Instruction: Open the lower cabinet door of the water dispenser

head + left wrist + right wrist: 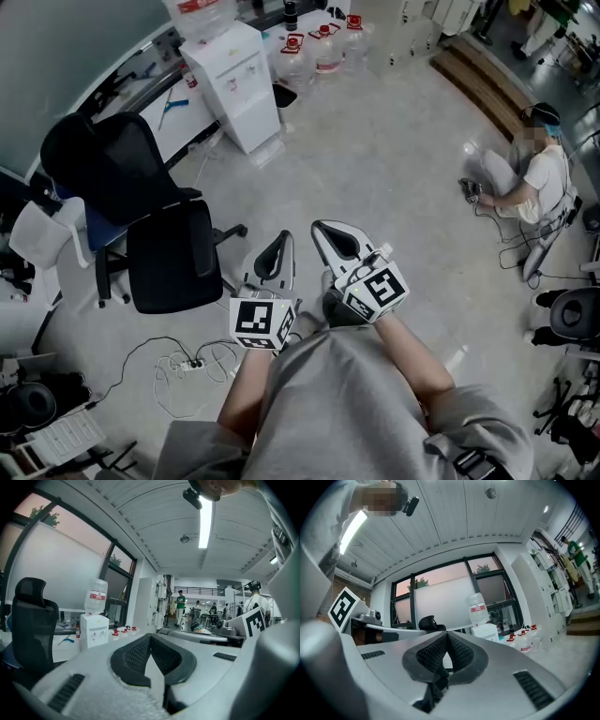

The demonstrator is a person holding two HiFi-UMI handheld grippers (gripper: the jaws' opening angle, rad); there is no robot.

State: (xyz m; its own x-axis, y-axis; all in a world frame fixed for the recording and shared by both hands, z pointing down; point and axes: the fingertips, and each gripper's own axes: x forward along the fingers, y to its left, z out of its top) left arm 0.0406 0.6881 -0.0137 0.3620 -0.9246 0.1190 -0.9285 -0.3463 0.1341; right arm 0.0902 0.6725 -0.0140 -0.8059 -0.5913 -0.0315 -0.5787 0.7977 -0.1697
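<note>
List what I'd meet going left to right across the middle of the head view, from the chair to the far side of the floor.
Black office chair → left gripper → right gripper → person sitting on the floor. The water dispenser is left out, since it sits farther back and overlaps the left gripper's position.
</note>
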